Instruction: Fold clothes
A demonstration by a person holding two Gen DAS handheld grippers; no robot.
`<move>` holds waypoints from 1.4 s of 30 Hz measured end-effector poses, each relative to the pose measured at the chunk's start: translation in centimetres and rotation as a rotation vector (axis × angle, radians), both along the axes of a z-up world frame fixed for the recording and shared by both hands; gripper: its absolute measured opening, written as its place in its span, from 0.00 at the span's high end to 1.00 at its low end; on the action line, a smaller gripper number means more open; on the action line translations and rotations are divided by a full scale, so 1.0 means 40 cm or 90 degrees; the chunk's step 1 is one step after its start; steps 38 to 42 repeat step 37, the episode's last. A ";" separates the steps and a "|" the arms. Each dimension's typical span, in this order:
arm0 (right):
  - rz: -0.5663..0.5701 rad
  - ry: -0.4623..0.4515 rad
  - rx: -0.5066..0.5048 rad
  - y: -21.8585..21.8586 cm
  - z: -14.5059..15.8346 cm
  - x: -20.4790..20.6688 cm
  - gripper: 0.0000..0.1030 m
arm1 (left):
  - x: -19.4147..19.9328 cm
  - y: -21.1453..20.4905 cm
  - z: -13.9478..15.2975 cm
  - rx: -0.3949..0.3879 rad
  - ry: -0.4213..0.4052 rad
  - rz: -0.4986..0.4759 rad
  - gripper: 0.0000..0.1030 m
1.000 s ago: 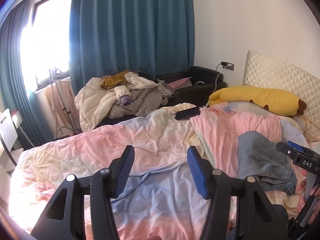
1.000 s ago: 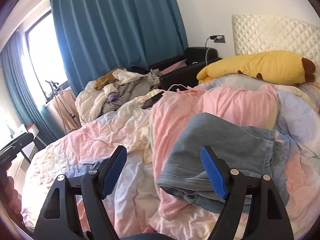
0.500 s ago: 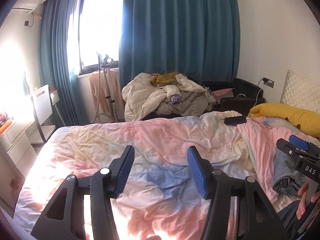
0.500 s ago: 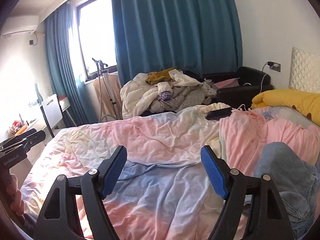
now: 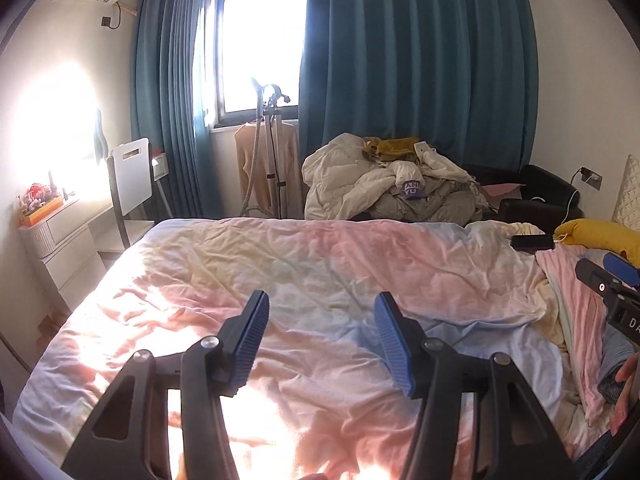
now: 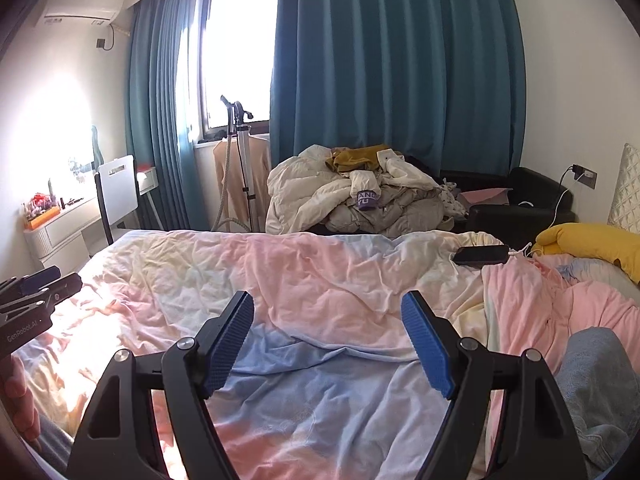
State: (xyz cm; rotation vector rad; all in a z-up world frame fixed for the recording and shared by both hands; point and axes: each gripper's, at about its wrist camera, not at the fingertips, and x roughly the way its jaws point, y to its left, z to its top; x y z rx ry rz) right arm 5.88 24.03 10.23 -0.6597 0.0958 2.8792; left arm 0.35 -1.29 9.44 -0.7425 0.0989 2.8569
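Two grippers are seen above the bed, and both are held with the jaws apart and nothing between them. The left gripper (image 5: pixel 320 336) hangs over the rumpled pastel duvet (image 5: pixel 320 264), in the sunlit part. The right gripper (image 6: pixel 328 336) hangs over the blue patch of the same duvet. One piece of denim clothing (image 6: pixel 600 384) is lying at the near right edge of the bed, to the right of the right gripper and not touched by it; in the left wrist view only a small part of it is seen, beside the person's fingers (image 5: pixel 628 376). One pink cloth (image 6: pixel 532 312) is spread next to the denim, a little farther. One dark phone (image 6: pixel 480 255) with a white cable is placed on the far side of the duvet, and one yellow plush pillow (image 6: pixel 592 242) is found at the right, near the headboard. Behind the bed, one pile of clothes (image 6: pixel 352 196) is heaped, well apart from both grippers. Two teal curtains (image 6: pixel 392 60) are hung at the one window (image 6: pixel 236 52).
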 end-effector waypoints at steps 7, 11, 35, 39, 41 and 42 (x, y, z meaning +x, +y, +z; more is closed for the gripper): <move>-0.007 0.009 0.001 0.015 -0.058 -0.026 0.25 | -0.005 0.021 -0.066 0.003 0.000 -0.003 0.45; -0.002 0.003 -0.022 0.025 -0.093 -0.031 0.25 | -0.007 0.038 -0.098 -0.005 -0.003 -0.014 0.45; -0.011 -0.024 -0.005 0.024 -0.158 -0.039 0.25 | -0.032 0.060 -0.167 -0.042 -0.033 -0.017 0.45; -0.009 -0.025 -0.005 0.023 -0.159 -0.040 0.25 | -0.034 0.060 -0.168 -0.041 -0.034 -0.017 0.45; -0.009 -0.025 -0.005 0.023 -0.159 -0.040 0.25 | -0.034 0.060 -0.168 -0.041 -0.034 -0.017 0.45; -0.009 -0.025 -0.005 0.023 -0.159 -0.040 0.25 | -0.034 0.060 -0.168 -0.041 -0.034 -0.017 0.45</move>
